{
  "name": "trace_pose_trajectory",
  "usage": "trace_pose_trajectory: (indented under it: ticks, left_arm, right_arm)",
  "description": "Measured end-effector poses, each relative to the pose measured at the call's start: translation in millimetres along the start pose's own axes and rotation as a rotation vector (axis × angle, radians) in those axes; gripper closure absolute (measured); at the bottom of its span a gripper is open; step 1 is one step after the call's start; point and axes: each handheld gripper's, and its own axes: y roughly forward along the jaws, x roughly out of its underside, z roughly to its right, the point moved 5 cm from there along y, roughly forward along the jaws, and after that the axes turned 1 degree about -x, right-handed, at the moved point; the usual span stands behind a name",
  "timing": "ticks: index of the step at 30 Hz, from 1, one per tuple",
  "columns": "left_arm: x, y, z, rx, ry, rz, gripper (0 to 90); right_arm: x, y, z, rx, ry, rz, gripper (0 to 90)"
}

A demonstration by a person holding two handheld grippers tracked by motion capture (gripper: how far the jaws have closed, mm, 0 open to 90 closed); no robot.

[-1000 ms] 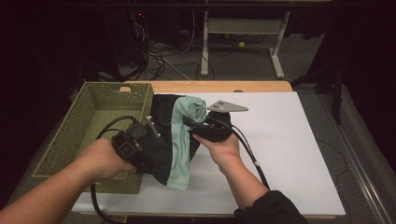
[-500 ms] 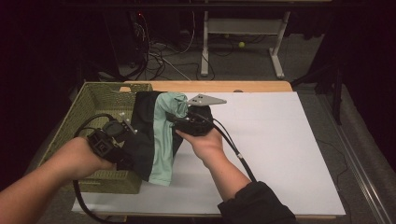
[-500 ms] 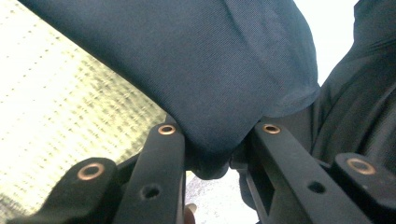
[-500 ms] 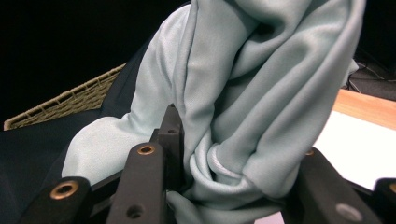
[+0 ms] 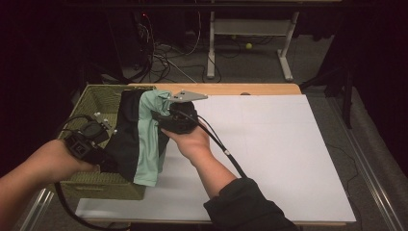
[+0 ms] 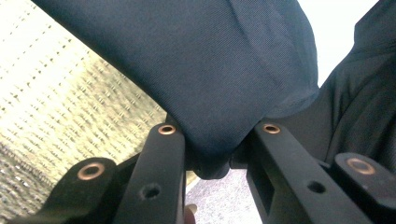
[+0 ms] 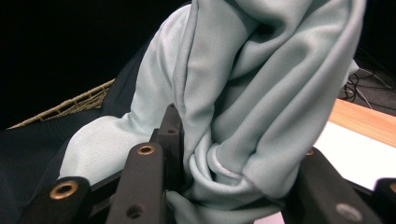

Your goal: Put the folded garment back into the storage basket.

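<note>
High view: the garment (image 5: 144, 139) hangs lengthwise over the basket's (image 5: 98, 98) right rim at the bench's left edge, strung between the left gripper (image 5: 103, 161) low and the right gripper (image 5: 161, 118) high.

Left gripper view: jaws clamp navy cloth (image 6: 210, 84).

Right gripper view: jaws pinch mint folds (image 7: 243, 107).

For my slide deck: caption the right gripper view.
Right gripper clamps bunched mint-green cloth beside a wicker basket.
</note>
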Motion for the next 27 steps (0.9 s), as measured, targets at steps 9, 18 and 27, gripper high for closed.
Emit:
trace_pose_trajectory:
  ticks: [9,18,27]
  left_arm:
    - [18.8,-7.5,-18.0,-0.020,-0.025,0.022,76.1]
    - [39.0,-12.4,-36.0,-0.052,-0.054,0.041,76.1]
    - [46.3,-12.4,-52.7,-0.073,-0.075,0.061,76.1]
  right_arm:
    - [-6.2,24.5,-12.0,-0.007,-0.003,-0.012,63.5]
    - [-12.1,42.8,-31.6,-0.006,-0.038,-0.020,63.5]
    - [-15.3,61.8,-38.1,0.005,-0.049,-0.031,63.4]
